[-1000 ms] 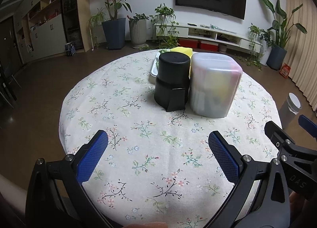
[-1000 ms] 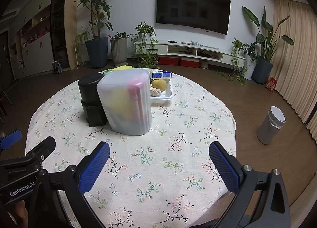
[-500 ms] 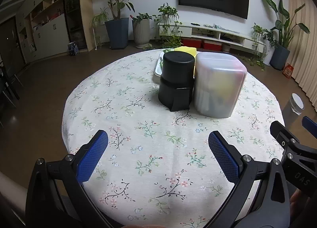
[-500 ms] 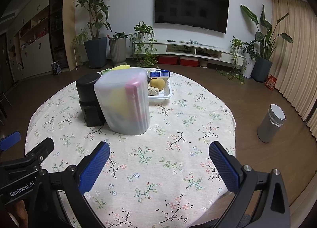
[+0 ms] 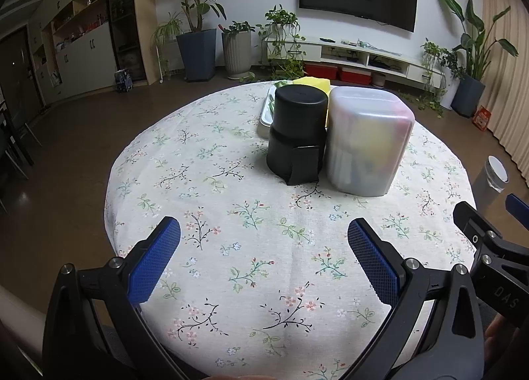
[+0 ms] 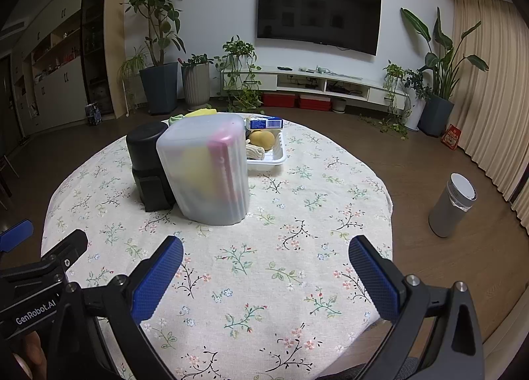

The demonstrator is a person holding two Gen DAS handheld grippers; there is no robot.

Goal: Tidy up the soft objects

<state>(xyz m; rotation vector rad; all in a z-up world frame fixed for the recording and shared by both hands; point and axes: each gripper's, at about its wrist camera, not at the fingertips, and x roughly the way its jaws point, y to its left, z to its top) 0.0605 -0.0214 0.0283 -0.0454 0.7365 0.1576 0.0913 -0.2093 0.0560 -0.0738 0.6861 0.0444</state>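
A translucent plastic bin (image 5: 368,140) stands on the round floral table (image 5: 251,247), with yellow and pink soft things dim inside; it also shows in the right wrist view (image 6: 206,168). A black cylindrical container (image 5: 299,133) touches its left side. Behind them a white tray (image 6: 269,158) holds a yellow round item (image 6: 262,138), a knitted beige piece (image 6: 254,151) and a blue-white pack (image 6: 266,123). A yellow sponge (image 5: 312,82) sits behind. My left gripper (image 5: 264,244) and right gripper (image 6: 266,262) are open and empty, near the front edge, well short of the containers.
A grey bin with a white lid (image 6: 453,204) stands on the floor to the right of the table. Potted plants (image 6: 158,46), a TV console (image 6: 327,85) and cabinets line the far walls. The other gripper shows at each view's edge.
Both grippers have drawn back and risen slightly, so the table and containers look smaller and farther. Both stay open. Nothing on the table moved.
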